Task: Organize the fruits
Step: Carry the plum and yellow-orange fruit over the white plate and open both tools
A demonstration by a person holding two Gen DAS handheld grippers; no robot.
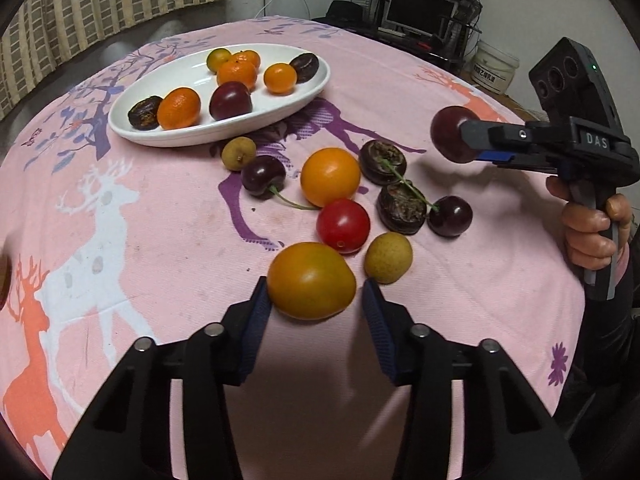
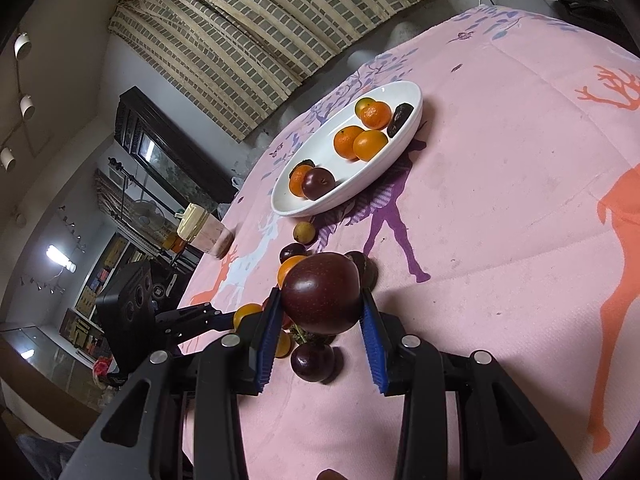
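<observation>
A yellow-orange tomato (image 1: 311,280) lies on the pink cloth between the fingers of my left gripper (image 1: 316,292). The left pad touches it and a thin gap shows at the right pad. My right gripper (image 2: 320,300) is shut on a dark red plum (image 2: 320,292) and holds it above the cloth, at the right in the left wrist view. Loose on the cloth lie an orange (image 1: 330,176), a red tomato (image 1: 343,225), two cherries, two dark water chestnuts and two longans. The white oval plate (image 1: 180,142) behind them holds several oranges, a plum and dark chestnuts.
A person's hand (image 1: 592,236) grips the right tool's handle at the table's right edge. A lidded jar (image 2: 204,232) stands near the far left edge of the table. Behind the table are a desk with a monitor (image 1: 420,12) and a white bucket (image 1: 494,66).
</observation>
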